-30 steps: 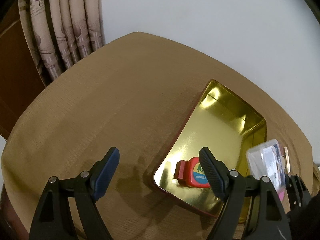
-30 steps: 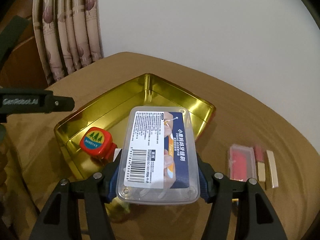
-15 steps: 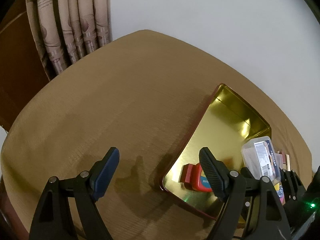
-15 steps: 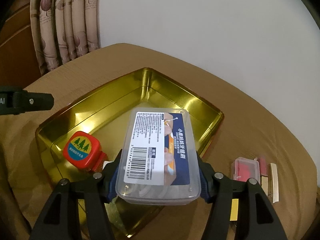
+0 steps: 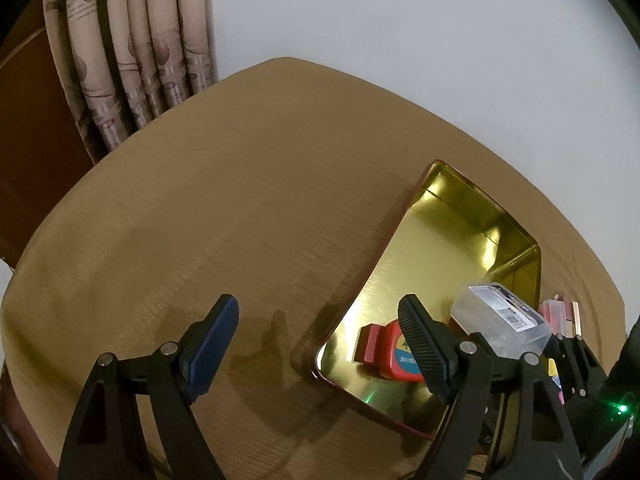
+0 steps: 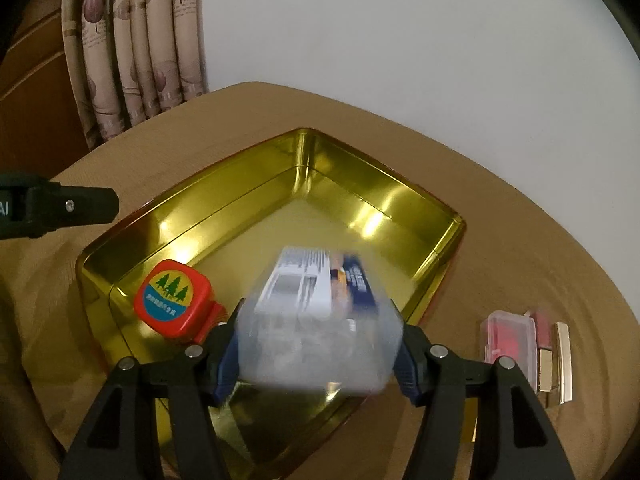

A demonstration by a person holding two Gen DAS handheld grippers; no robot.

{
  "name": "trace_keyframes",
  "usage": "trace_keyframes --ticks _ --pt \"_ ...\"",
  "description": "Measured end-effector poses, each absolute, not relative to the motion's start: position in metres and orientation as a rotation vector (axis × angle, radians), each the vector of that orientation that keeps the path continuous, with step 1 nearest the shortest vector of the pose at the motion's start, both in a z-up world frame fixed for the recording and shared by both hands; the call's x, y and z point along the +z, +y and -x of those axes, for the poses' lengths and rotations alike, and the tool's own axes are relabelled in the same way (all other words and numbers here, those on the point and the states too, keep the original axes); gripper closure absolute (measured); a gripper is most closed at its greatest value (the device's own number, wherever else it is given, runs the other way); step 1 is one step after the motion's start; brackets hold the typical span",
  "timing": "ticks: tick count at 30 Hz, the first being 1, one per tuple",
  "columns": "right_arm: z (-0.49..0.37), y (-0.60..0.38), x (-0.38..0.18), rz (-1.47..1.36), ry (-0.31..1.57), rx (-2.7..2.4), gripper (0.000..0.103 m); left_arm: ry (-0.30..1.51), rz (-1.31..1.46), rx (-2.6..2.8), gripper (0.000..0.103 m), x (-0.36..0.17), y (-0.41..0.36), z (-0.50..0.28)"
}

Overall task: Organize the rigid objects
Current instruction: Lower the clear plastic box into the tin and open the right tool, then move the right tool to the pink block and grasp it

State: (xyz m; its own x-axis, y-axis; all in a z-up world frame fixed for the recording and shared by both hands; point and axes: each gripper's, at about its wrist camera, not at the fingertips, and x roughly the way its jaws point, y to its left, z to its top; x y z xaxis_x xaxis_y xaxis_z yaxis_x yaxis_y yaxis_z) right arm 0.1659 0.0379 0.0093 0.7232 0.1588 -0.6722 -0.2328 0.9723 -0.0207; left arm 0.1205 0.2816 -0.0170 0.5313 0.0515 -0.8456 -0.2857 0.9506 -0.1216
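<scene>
Clear plastic box [image 6: 320, 320] is pinched between the pads of the right gripper [image 6: 320, 354] and held tilted over the gold tin [image 6: 400, 216], apparently for setting beside the red tape measure [image 6: 172, 298] inside. The left gripper [image 5: 320, 340] is spread wide, empty.

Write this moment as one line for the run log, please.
right claw: shut on clear plastic box, over gold tin | left claw: open | red tape measure: in tin
</scene>
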Motion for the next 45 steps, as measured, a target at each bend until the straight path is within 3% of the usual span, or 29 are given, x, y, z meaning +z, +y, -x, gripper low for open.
trace_keyframes --ticks 17,34,45 --pt "-0.121 0.011 0.024 0.017 0.67 0.208 0.037 0.997 0.221 0.188 0.024 -0.019 0.277 -0.121" --pt "-0.066 -0.118 -0.035 -0.109 0.797 -0.046 0.037 0.995 0.163 0.18 0.024 -0.017 0.263 -0.116" --pt "-0.084 -0.121 -0.058 -0.118 0.833 -0.094 0.037 0.994 0.148 0.174 0.024 -0.018 0.26 -0.115"
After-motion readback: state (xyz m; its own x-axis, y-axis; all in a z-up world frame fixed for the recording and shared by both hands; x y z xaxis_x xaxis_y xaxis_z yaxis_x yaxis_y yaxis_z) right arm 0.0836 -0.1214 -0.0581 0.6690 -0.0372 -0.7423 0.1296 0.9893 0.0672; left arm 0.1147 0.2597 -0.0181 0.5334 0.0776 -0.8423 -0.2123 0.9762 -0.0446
